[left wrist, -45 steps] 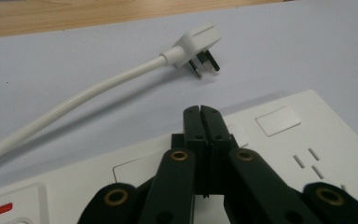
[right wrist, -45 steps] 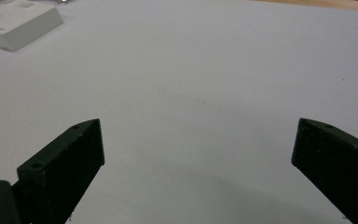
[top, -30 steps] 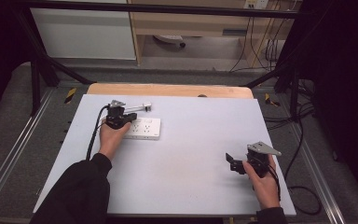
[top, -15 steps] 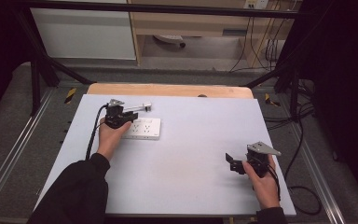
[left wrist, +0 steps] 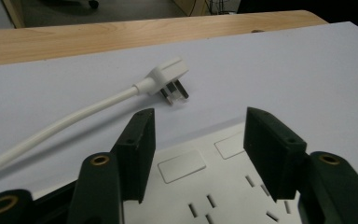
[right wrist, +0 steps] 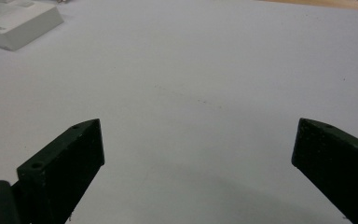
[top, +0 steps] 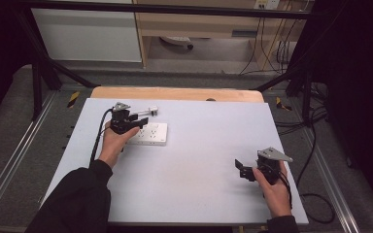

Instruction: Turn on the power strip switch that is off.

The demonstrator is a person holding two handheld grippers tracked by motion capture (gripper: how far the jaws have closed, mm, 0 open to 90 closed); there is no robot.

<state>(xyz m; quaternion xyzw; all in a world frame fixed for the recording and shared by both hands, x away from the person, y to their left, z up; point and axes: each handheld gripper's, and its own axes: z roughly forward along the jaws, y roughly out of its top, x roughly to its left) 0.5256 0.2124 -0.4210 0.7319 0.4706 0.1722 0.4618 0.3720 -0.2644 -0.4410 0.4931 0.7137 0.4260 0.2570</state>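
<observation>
From above, the left gripper (top: 141,120) hovers over the power strip (top: 148,134) at the tabletop's (top: 199,194) far left. Its own view shows fingers just parted, empty, plug (left wrist: 170,79) lying beyond. The right gripper (right wrist: 200,163) idles wide open, well apart.

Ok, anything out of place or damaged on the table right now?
Nothing damaged. The white plug lies loose on the table, prongs bare, beyond the power strip. The left gripper, jaws just opening, holds nothing.

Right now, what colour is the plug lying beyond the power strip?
White, cable included; the plug shows best in the left gripper view.
</observation>
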